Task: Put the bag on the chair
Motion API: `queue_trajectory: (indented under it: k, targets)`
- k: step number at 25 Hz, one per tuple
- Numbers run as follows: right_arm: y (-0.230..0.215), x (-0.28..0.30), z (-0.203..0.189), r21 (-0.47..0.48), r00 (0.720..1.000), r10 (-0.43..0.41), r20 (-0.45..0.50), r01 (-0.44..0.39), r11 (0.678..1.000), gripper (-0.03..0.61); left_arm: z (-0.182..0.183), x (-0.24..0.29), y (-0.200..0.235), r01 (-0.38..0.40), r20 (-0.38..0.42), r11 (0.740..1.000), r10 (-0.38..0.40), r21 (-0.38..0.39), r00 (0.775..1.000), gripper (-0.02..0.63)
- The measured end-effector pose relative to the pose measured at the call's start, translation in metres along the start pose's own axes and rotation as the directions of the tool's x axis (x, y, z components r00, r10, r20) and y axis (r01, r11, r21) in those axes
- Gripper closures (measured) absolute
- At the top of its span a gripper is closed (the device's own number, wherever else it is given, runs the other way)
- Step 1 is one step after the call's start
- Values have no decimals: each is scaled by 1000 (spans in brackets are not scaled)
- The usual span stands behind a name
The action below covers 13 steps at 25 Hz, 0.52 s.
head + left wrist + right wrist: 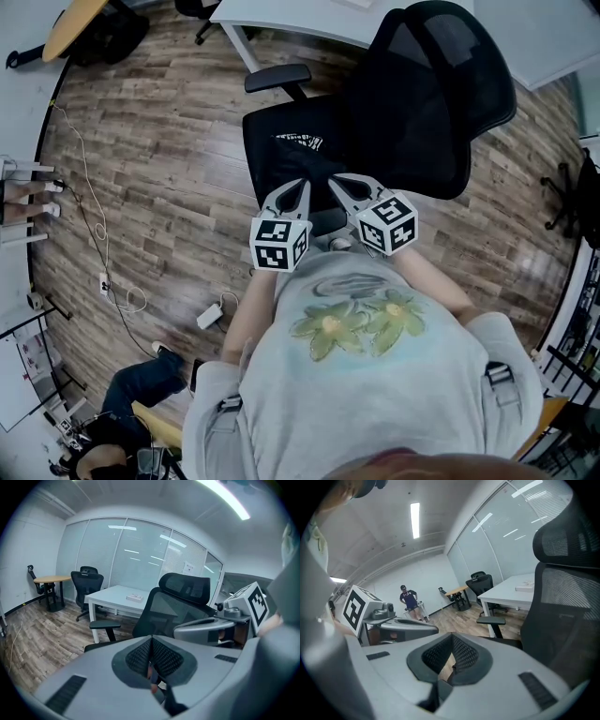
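Looking steeply down onto a wood-plank floor, spreading across the whole head view. Showing a white desk along the top edge and, just in front of it, a black office chair with a mesh back, turning its seat toward the camera and sticking one armrest out to the left. Filling the lower middle with a grey shirt bearing a leaf print. Sitting low in the bottom left corner, in dark trousers: a second person. Standing far off by the wall in the right gripper view: a third person.

Lying crumpled on the chair's seat: the black bag, showing white print on top. Hanging side by side over the near part of the seat, close together but apart: the left gripper and the right gripper, both pointing forward and somewhat down at the chair. Pressing the left pads fully together, with nothing between. Pressing the right pads fully together too, again clamping nothing. Touching the bag or not: impossible to tell from above.

Carrying a black-and-white marker cube on each: left cube, right cube. Trailing across the floor at the left: a thin white cable. Lying near the left elbow: a small white adapter.
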State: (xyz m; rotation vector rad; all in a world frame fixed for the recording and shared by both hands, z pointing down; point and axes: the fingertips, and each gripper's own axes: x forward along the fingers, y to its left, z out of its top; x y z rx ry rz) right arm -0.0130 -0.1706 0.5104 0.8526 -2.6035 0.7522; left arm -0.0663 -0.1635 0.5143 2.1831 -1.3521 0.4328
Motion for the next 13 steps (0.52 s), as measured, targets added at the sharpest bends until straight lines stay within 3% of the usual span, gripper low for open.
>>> queue_trajectory:
  k: [13]
  targets:
    - [-8,-2,-1,11,1000,-26,-7,26,1000,571,6,7,-4,-1,-18,998,2,57,1000,597]
